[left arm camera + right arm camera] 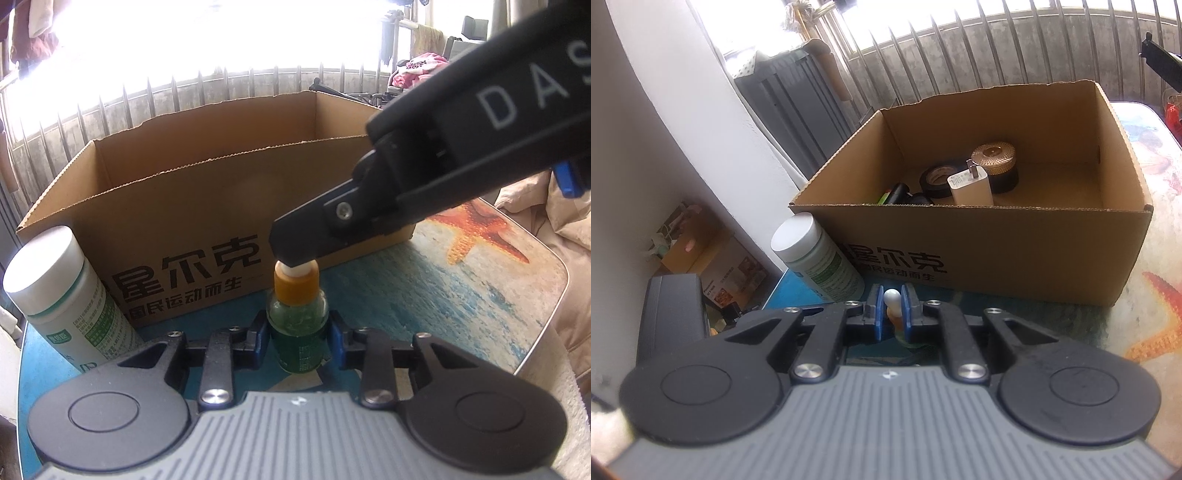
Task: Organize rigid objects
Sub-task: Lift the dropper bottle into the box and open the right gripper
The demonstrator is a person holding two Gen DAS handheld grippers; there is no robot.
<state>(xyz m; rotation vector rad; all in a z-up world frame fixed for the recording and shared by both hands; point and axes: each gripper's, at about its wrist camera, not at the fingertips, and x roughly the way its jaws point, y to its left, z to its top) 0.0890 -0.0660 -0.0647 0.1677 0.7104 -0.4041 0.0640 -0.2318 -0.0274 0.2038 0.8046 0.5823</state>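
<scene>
The green bottle (297, 328) is being gripped by the left gripper (298, 341); its white tip (891, 297) is being pinched by the right gripper (891, 314), its base hidden.

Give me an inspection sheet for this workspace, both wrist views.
Surface: table with sea and starfish print.
Job's things: small green bottle upright before the cardboard box; white pill bottle beside the box.
Clutter: tape roll, white charger, gold-lidded jar inside the box.
Grippers: left gripper clamps the bottle's body; right gripper shut on its white tip.
Cables: nothing seen.
Surroundings: window bars, bright glare.
</scene>
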